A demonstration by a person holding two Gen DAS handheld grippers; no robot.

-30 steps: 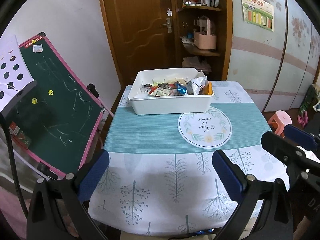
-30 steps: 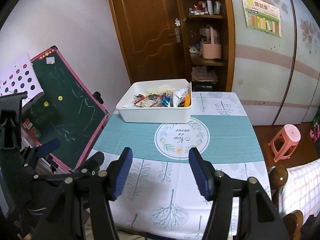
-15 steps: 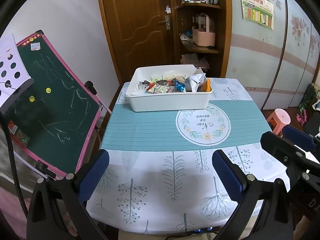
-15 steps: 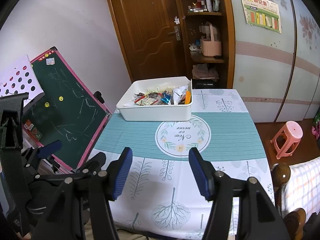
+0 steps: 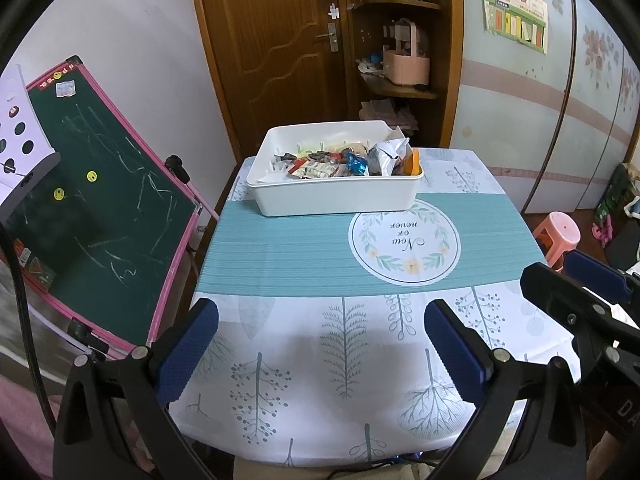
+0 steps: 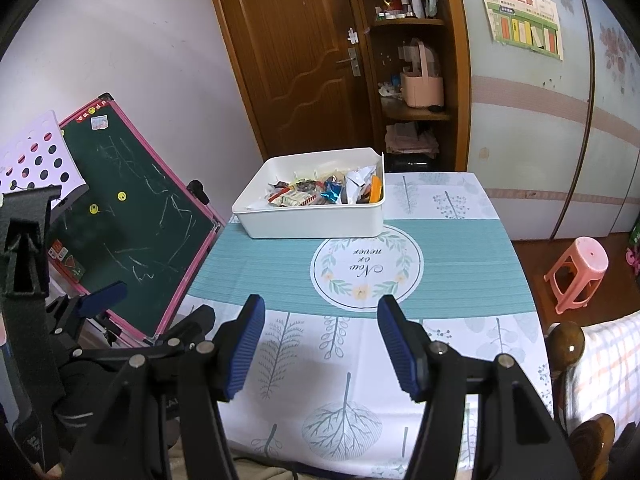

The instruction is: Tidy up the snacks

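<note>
Your left tool (image 5: 320, 344) and right tool (image 6: 320, 340) hang wide and empty over the near counter (image 5: 360, 360). Snacks (image 5: 340, 160) lie heaped in the white bin (image 5: 336, 200) at the far edge; sorted or unsorted, you cannot tell.

A home rm — kid's chalkboard (image 5: 100, 208), wooden door (image 5: 276, 40), pink stool (image 6: 578, 272) beside clothed table (image 5: 360, 344).

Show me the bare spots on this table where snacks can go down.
Bare: the tree-print cloth between both open grippers, left and right, and the teal band; also the strip right of the white bin. Crowded: the bin itself, where snack packets pile toward its right end.
</note>
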